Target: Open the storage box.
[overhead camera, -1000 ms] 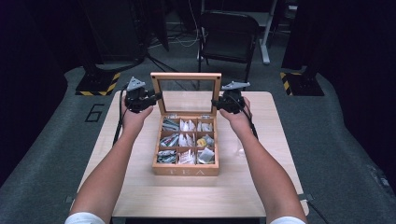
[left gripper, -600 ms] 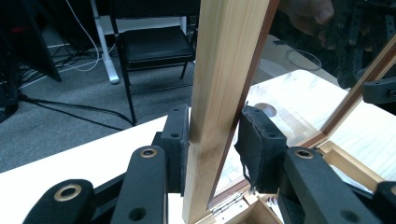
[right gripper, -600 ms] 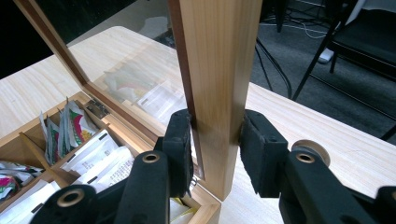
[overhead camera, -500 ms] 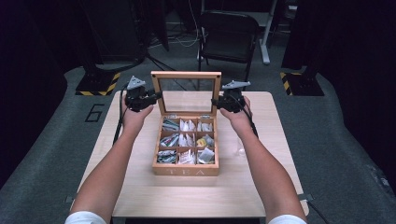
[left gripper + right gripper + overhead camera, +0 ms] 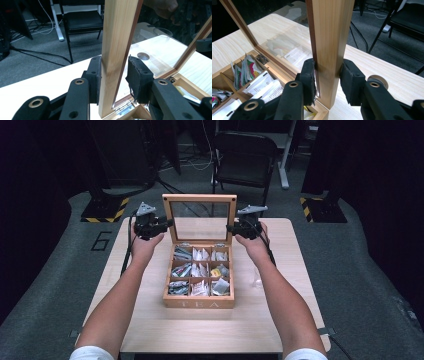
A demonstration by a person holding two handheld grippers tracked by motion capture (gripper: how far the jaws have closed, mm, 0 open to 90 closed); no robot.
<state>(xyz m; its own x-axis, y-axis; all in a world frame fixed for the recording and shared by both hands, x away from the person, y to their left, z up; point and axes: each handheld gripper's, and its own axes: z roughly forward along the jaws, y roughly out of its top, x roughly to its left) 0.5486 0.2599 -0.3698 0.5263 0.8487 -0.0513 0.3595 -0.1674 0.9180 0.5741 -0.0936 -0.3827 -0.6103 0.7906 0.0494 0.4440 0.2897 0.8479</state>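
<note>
Wooden tea box, lettered TEA on its front wall, standing near the middle of a pale wooden desk; nine compartments in three rows, each holding paper tea sachets in white, green and yellow wrappers. Hinged lid, a wooden frame around a clear pane, stands upright at the back edge of the box, open. Left tool, held in the person's left hand, closes on the left upright of the lid frame; in the left gripper view one pad presses flat on the outer wooden face, while the other pad, frayed at its edge, sits at the inner side of the frame, contact there hard to judge. A brass hinge shows just below that grip. Right tool, held in the right hand, clamps the right upright of the same frame; in the right gripper view both pads lie against the wood, low on the upright, just above the box corner. Both forearms reach in from the near edge of the desk, one on each side of the box. Behind the desk: a dark folding chair on grey carpet, cables trailing across the floor, and a floor marking reading 6 to the left.
</note>
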